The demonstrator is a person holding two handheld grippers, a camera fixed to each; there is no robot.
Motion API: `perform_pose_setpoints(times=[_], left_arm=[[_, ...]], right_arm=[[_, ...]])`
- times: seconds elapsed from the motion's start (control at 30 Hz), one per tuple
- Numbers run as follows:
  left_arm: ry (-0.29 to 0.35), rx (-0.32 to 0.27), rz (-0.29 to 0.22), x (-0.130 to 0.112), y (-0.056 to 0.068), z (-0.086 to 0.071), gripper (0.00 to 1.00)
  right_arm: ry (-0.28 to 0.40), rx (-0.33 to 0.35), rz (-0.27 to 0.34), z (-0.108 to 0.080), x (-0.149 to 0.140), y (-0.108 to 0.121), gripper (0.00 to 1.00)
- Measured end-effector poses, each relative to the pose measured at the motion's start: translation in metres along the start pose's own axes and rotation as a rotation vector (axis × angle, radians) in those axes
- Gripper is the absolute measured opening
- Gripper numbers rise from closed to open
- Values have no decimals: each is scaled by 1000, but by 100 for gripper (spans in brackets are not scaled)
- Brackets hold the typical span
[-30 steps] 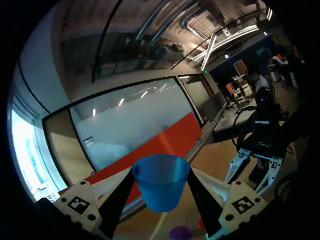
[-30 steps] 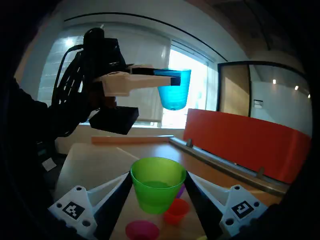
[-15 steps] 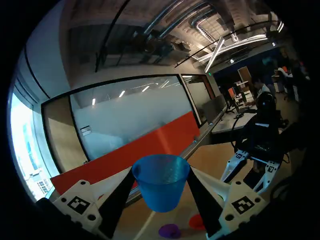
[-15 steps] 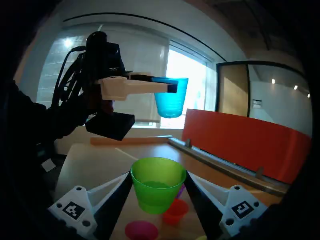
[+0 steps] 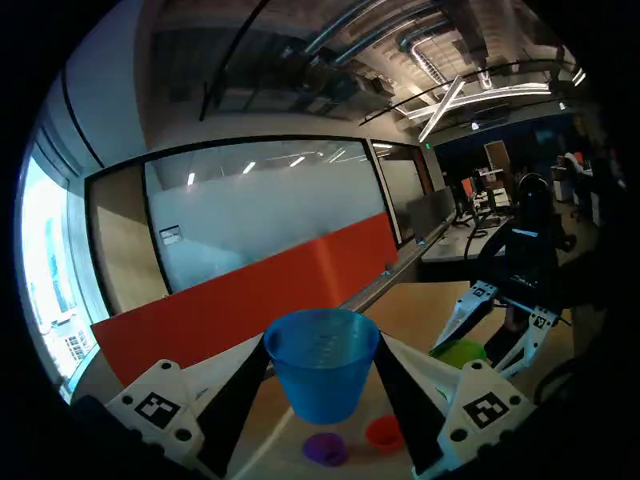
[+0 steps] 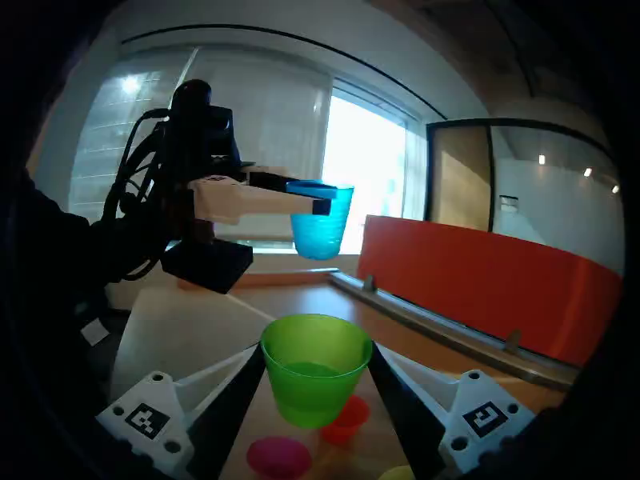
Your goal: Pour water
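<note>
My left gripper (image 5: 320,368) is shut on a blue plastic cup (image 5: 322,364), held upright above the wooden table (image 5: 408,308). In the right gripper view the same blue cup (image 6: 320,222) hangs in the air at upper left, in the left gripper (image 6: 316,206), with a gloved hand behind it. My right gripper (image 6: 316,372) is shut on a green cup (image 6: 315,366) with a little liquid at its bottom. The left gripper view shows that green cup (image 5: 457,352) lower right, between the right gripper's fingers (image 5: 464,308).
Small cups lie on the table: purple (image 5: 325,449) and orange (image 5: 385,432) below the blue cup, pink (image 6: 278,458) and orange (image 6: 344,420) below the green one. An orange partition (image 6: 496,288) with a metal rail (image 6: 432,328) borders the table. Desks and chairs (image 5: 480,200) stand far off.
The left gripper has come down and levelled with the blue cup, nearer the green cup. Its view now takes in more of the table. The right gripper and green cup stayed still.
</note>
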State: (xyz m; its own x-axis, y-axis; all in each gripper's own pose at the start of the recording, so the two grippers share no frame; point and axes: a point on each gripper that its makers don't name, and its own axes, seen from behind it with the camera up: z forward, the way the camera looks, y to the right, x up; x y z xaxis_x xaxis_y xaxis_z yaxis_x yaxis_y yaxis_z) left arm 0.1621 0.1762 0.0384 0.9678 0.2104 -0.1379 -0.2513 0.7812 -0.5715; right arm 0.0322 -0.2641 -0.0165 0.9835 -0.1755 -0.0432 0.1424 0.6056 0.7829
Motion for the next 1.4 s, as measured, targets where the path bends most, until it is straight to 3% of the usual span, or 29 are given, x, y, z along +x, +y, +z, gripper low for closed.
perform_pose_setpoints(times=[0.47,0.87,1.4], left_arm=[[-96,-19,-71,-61,5,-6,87],[-196,-54,-93,-113,22,-8,88],[-304,-116,-84,-160,46,-4,88]], right_arm=[[-74,-38,4,-25,-11,18,92],[-151,-38,11,-43,-23,27,92],[-253,-24,-1,-51,-57,30,92]])
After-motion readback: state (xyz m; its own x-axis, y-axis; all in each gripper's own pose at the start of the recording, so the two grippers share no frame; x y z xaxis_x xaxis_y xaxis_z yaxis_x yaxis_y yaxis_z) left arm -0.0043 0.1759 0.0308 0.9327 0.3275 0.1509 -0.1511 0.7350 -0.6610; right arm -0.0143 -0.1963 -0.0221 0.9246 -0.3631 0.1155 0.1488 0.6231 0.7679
